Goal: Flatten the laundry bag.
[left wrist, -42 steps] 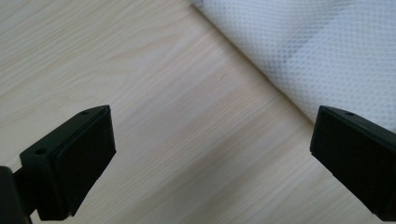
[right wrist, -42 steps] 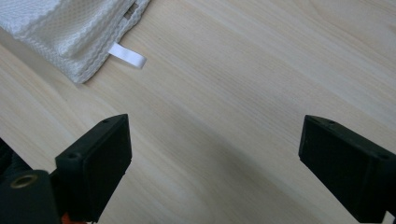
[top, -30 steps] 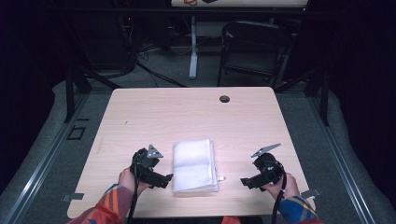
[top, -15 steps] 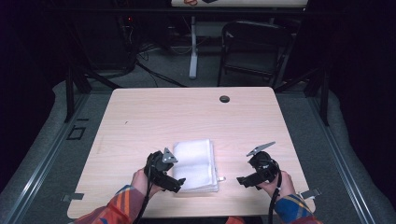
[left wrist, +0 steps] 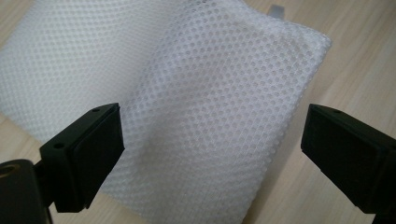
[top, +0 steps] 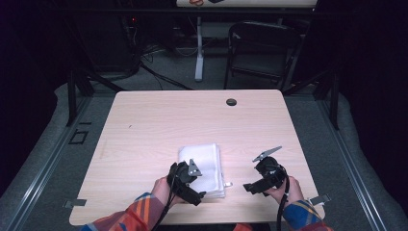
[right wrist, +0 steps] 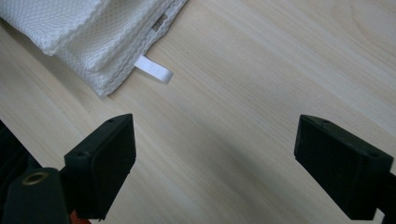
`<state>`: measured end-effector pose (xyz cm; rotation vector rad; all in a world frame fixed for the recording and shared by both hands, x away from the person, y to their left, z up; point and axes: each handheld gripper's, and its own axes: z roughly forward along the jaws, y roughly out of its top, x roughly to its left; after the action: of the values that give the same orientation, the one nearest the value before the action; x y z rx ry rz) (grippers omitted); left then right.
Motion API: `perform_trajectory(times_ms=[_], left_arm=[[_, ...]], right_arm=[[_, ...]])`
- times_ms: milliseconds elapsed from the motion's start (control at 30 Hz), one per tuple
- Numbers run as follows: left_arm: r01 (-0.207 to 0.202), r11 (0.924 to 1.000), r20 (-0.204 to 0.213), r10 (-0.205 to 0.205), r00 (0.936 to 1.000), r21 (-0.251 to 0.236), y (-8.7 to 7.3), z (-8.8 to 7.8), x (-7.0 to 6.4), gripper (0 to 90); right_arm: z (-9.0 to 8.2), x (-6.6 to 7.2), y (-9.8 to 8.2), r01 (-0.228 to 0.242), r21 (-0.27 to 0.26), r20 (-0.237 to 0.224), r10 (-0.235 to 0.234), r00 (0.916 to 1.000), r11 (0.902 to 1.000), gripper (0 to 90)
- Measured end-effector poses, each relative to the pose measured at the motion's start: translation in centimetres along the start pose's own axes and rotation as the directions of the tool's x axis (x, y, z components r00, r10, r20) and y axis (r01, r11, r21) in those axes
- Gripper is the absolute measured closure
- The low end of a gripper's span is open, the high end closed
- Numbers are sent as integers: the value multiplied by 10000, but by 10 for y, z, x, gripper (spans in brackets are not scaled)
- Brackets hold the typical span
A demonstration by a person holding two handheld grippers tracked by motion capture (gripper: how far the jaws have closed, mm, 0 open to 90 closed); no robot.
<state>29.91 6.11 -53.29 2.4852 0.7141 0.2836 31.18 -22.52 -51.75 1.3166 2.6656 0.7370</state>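
Left claw (left wrist: 210, 154) has moved in from beside the folded mesh cloth (top: 202, 163) to hang over its near corner, jaws wide, nothing held; right claw (right wrist: 224, 172) stays wide over bare tabletop (top: 159, 120) near the tag (right wrist: 154, 70); likely a grasp next

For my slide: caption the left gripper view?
Open left claw poised over folded white mesh cloth on wooden table.

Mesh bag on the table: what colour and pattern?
White mesh bag, fine grid of small round holes; clearest in the left gripper view.
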Motion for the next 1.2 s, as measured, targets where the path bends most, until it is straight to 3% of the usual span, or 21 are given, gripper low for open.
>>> perform_trajectory(times_ms=[67,100,300,400,433,467,567,600,800,1100,1133,1200], left_arm=[[-239,9997,54,239,9997,99,3,3,-2,90],[-239,9997,54,239,9997,99,3,3,-2,101],[-723,9967,263,714,9971,371,8,16,-9,142],[-1098,9918,74,1095,9940,652,8,24,-12,153],[-1213,9894,149,1205,9926,796,8,25,-12,160],[-1298,9871,33,1301,9915,938,7,29,-13,217],[-1405,9855,80,1403,9901,956,6,31,-12,241],[-1418,9863,313,1396,9897,845,5,30,-10,297],[-1262,9898,735,1213,9899,660,4,28,-6,410],[-1111,9921,1253,1032,9867,582,4,25,3,503],[-1113,9922,1301,1033,9861,558,5,24,3,525],[-1070,9928,1377,987,9855,536,5,22,4,533]], right_arm=[[1,0,-1,9,-40,-8,-9,10000,10000,128],[0,-1,0,157,186,130,-160,9998,9997,130],[2,0,0,123,182,-82,-122,9999,9998,138],[4,3,0,-6,86,-131,7,9999,10000,141],[3,2,1,238,266,-14,-238,9997,9994,142],[5,4,0,82,108,-127,-80,9999,9999,147],[4,4,1,334,358,-100,-331,9994,9988,152],[5,5,1,318,340,-66,-316,9995,9989,158],[7,6,1,229,284,-173,-224,9996,9993,168],[8,7,2,342,307,-138,-338,9993,9989,183],[9,9,3,388,314,-273,-379,9989,9988,185],[11,10,5,598,464,-104,-594,9982,9971,190]])
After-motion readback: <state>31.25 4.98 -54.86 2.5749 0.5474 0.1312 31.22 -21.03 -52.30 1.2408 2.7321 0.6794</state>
